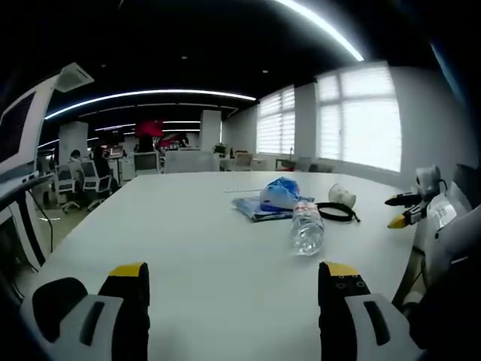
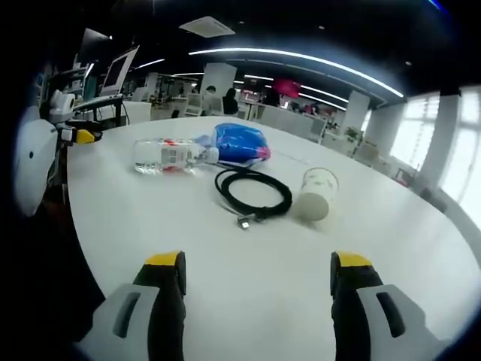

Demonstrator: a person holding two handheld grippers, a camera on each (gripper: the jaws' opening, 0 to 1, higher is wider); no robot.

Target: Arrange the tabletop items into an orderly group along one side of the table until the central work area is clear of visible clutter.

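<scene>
On the white table (image 1: 188,226) lie a clear plastic bottle (image 1: 307,228) on its side, a blue cap or bag (image 1: 276,195) on blue cloth, a coiled black cable (image 1: 336,212) and a tipped white paper cup (image 1: 342,195). My left gripper (image 1: 233,282) is open, well short of them. In the right gripper view the bottle (image 2: 169,156), the blue bundle (image 2: 239,144), the cable (image 2: 254,194) and the cup (image 2: 316,194) lie ahead on the table (image 2: 248,301). My right gripper (image 2: 257,274) is open with nothing between its yellow-tipped fingers. The other gripper (image 1: 409,210) enters from the right.
Office desks, chairs (image 1: 94,184) and monitors stand beyond the table's far edge. Bright windows with blinds (image 1: 361,124) line the right wall. A monitor (image 1: 19,128) stands at the left. The left gripper (image 2: 75,135) and a white sleeve (image 2: 30,165) show at the table's left edge.
</scene>
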